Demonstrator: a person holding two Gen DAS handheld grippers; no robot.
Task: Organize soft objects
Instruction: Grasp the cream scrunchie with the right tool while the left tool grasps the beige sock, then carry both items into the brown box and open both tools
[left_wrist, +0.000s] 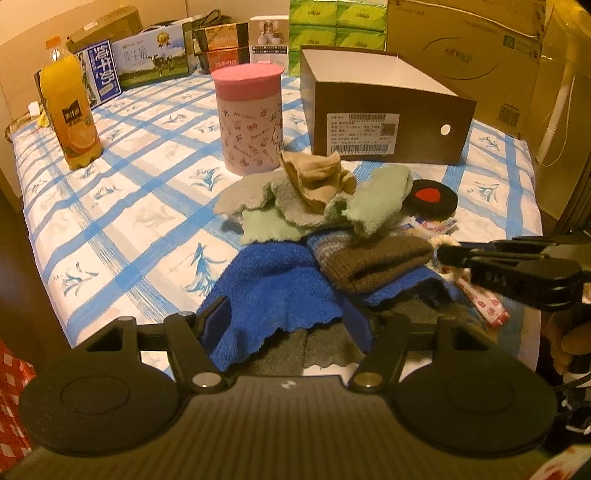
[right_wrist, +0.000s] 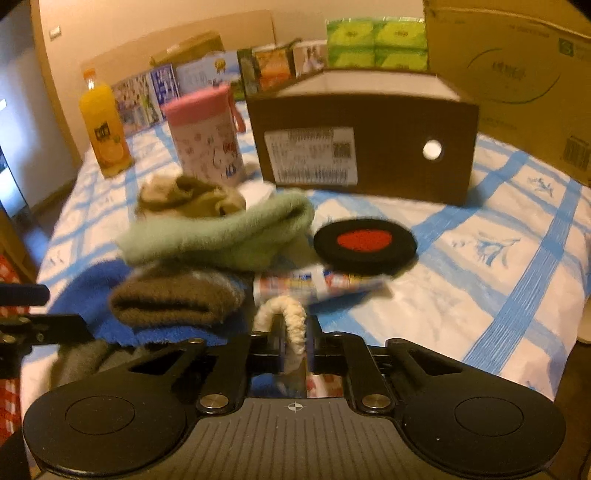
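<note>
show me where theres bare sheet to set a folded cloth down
Free: the checked sheet between the orange juice bottle and the cloth pile, and the stretch right of the black-and-red disc, before the brown box. Crowded: the pile itself, near the pink cup.

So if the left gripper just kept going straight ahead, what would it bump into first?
Most likely the blue cloth: the open left gripper already straddles its near edge. Beyond it lies the brown knit piece, though depth is hard to judge.

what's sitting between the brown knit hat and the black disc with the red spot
In the right wrist view, a printed packet lies between the brown knit hat and the black disc, partly under the disc.
</note>
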